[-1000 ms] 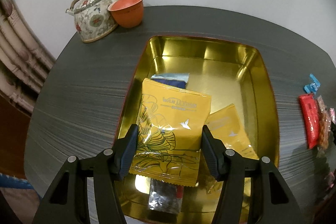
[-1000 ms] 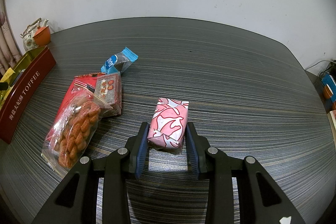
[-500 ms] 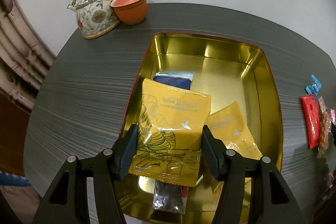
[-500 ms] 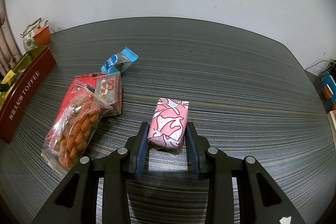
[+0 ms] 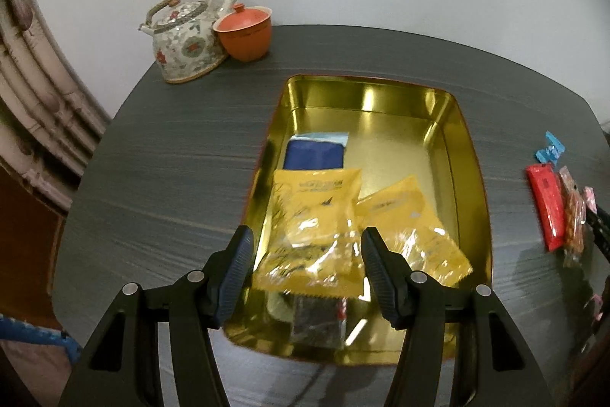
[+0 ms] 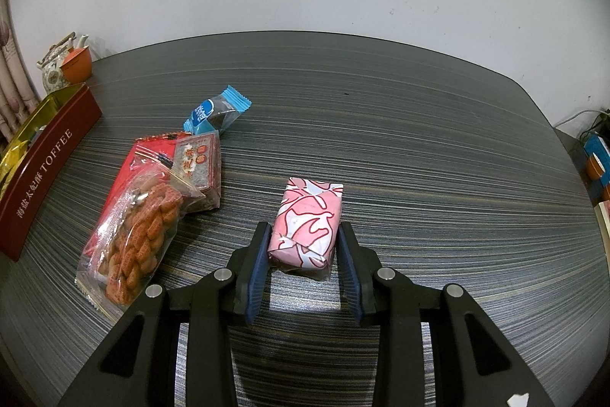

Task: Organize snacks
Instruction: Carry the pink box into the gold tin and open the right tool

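We read 2 parallel steps. Left gripper hangs above the gold tin, jaws apart and empty; the yellow packet lies below in the tin, clear of both pads, beside a 2nd yellow packet and a blue packet. Right gripper is clamped on the pink wrapped block, seemingly on the table. Judged next: lift the block and carry it left to the tin, clearing the snack pile.
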### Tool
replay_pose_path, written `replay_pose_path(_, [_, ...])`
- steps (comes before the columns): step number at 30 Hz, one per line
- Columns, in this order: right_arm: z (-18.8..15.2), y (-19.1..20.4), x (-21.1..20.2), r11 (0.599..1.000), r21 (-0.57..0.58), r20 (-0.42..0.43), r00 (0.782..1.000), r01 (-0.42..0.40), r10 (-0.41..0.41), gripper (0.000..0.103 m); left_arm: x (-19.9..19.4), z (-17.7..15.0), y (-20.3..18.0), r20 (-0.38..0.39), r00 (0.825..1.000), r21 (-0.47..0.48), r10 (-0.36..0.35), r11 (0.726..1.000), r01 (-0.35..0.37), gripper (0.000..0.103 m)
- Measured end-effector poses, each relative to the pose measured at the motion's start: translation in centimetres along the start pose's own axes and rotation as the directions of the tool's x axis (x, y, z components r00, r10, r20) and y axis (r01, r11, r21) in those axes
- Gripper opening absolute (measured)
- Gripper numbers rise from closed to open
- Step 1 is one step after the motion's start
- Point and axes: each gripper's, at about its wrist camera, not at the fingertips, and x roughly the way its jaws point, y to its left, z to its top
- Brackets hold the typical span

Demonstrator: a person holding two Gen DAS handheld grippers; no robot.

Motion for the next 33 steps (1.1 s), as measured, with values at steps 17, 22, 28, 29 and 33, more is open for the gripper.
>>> replay_pose_path(17, [2.0,1.4,-1.4,0.997,0.007,-0.017,0.997,0.07,-0.07,0.028,-2.4,-4.0,4.1,0.057,0.997,-0.048,0.052,0.998,-0.049,0.06])
replay_pose_path(22, [3.7,3.9,-4.0,0.998,-0.031,0.038,0.998,0.047,-0.045,0.028,-2.4,-4.1,5.4,0.048,0.998,-0.095,0.045,0.995,-0.04,0.06])
replay_pose_path(28, [5.2,10.7,-6.3,0.99,-0.12,0.064,0.995,-0.068,0.076,0.028,-2.9,-4.0,6.6,0.054,0.997,-0.128,0.047,0.991,-0.04,0.061])
replay_pose_path(29, [5.4,12.0,-6.4,0.986,-0.139,0.06,0.993,-0.09,0.099,0.028,-3.0,-4.0,6.7,0.054,0.997,-0.133,0.049,0.99,-0.042,0.061])
replay_pose_path(33, [5.3,16.6,-6.8,0.964,-0.19,0.037,0.98,-0.187,0.198,0.028,-3.0,-3.9,7.4,0.053,0.997,-0.151,0.055,0.987,-0.047,0.063])
